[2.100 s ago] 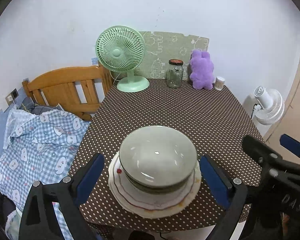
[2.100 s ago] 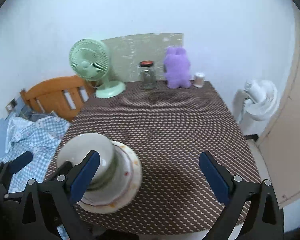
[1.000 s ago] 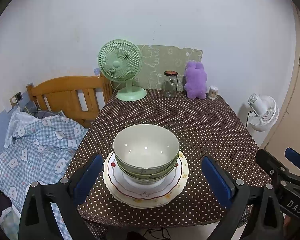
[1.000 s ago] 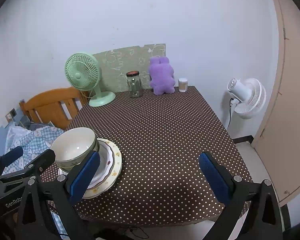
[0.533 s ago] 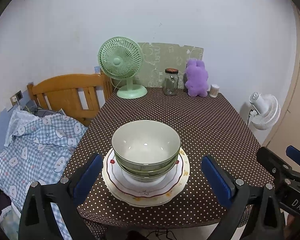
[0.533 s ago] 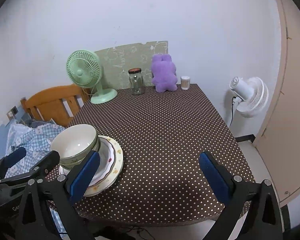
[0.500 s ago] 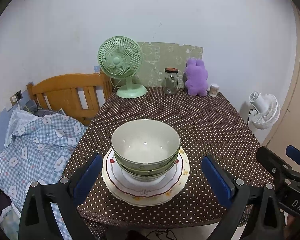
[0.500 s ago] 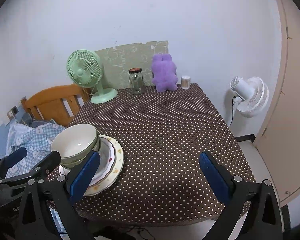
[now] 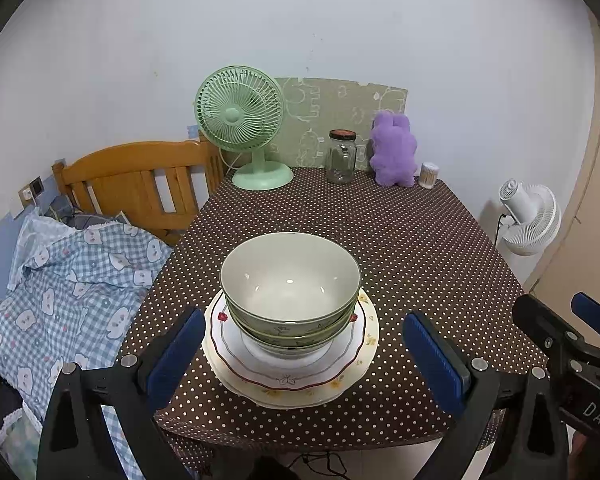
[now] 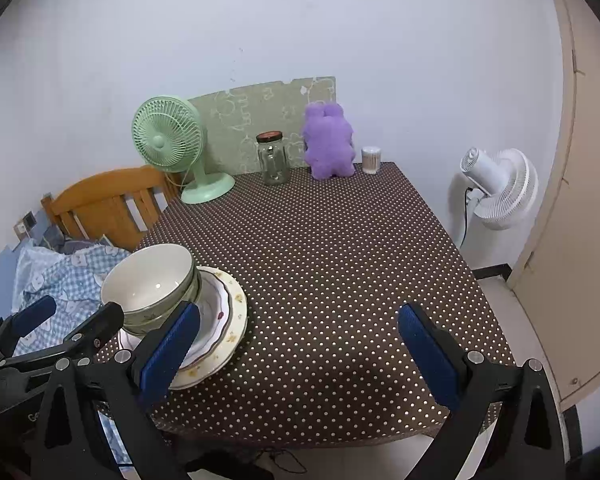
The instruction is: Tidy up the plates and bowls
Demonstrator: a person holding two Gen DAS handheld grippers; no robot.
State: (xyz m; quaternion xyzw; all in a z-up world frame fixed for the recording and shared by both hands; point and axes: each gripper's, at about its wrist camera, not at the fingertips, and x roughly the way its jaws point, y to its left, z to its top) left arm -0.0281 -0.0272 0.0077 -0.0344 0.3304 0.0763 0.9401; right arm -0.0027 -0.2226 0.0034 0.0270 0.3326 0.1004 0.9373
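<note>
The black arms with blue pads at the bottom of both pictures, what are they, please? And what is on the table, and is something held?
They are two hand-held claws; a person carries one in each hand. Each picture comes from a camera on one claw, looking forward between its fingers. The left claw faces the dishes; the right claw looks from further right. Both are open and hold nothing.

On the brown dotted tablecloth stand pale green stacked bowls on white flowered stacked plates. At the far edge are a green table fan, a glass jar with a dark lid, a purple plush toy and a small white container.
</note>
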